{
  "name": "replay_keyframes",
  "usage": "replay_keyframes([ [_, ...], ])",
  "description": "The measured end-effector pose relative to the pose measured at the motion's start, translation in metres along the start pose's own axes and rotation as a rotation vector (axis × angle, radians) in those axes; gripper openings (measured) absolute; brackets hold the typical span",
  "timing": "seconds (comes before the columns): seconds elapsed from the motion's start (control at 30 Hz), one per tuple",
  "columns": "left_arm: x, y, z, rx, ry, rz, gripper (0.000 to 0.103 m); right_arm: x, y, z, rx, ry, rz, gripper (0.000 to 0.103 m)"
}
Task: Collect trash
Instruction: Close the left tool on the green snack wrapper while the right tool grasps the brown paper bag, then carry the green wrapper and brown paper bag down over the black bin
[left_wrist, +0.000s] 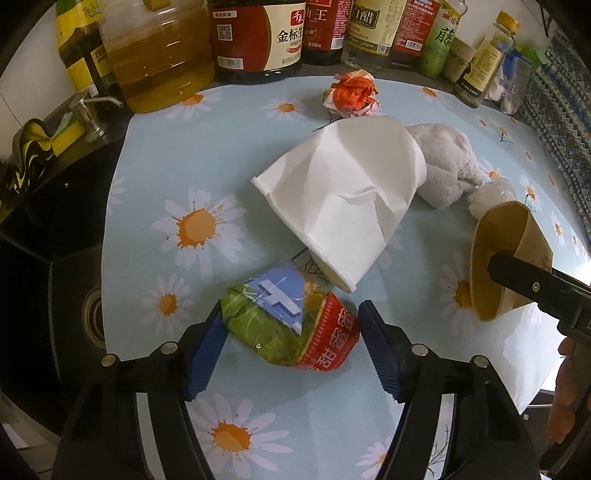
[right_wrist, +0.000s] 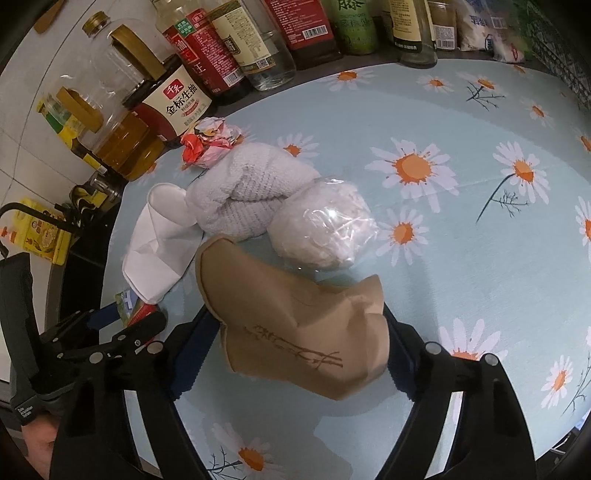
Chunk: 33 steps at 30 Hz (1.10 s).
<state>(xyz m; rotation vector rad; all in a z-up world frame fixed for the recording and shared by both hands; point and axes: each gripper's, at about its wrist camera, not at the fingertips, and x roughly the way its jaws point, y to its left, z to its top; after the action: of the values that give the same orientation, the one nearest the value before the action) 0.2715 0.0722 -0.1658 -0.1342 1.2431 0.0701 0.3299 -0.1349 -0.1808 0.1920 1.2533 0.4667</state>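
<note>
A crushed green, blue and red wrapper (left_wrist: 291, 325) lies on the daisy tablecloth between the jaws of my left gripper (left_wrist: 291, 328), which stand open around it; the left pad touches it, the right pad is apart. My right gripper (right_wrist: 299, 347) is shut on a crushed brown paper cup (right_wrist: 291, 325), also seen in the left wrist view (left_wrist: 506, 254). A flattened white paper cup (left_wrist: 340, 199) lies mid-table. A red and white paper ball (left_wrist: 351, 94), a grey-white cloth (left_wrist: 447, 166) and a clear plastic-wrapped wad (right_wrist: 325, 225) lie beyond.
Oil, soy sauce and vinegar bottles (left_wrist: 258, 37) line the back of the table. A dark sink (left_wrist: 66, 280) with a tap (left_wrist: 92, 114) lies to the left. The tablecloth edge (left_wrist: 554, 343) drops off at the right.
</note>
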Motion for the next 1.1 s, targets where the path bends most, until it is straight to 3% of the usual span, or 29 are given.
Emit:
replay_keyframes([
  [0.57, -0.041, -0.005, -0.027, -0.022, -0.055, -0.037, 0.068, -0.034, -0.001, -0.023, -0.029, -0.029, -0.008, 0.08],
  [1.1, -0.087, -0.017, -0.101, -0.026, -0.098, -0.083, 0.068, -0.081, 0.013, -0.09, -0.081, -0.044, 0.0, 0.08],
])
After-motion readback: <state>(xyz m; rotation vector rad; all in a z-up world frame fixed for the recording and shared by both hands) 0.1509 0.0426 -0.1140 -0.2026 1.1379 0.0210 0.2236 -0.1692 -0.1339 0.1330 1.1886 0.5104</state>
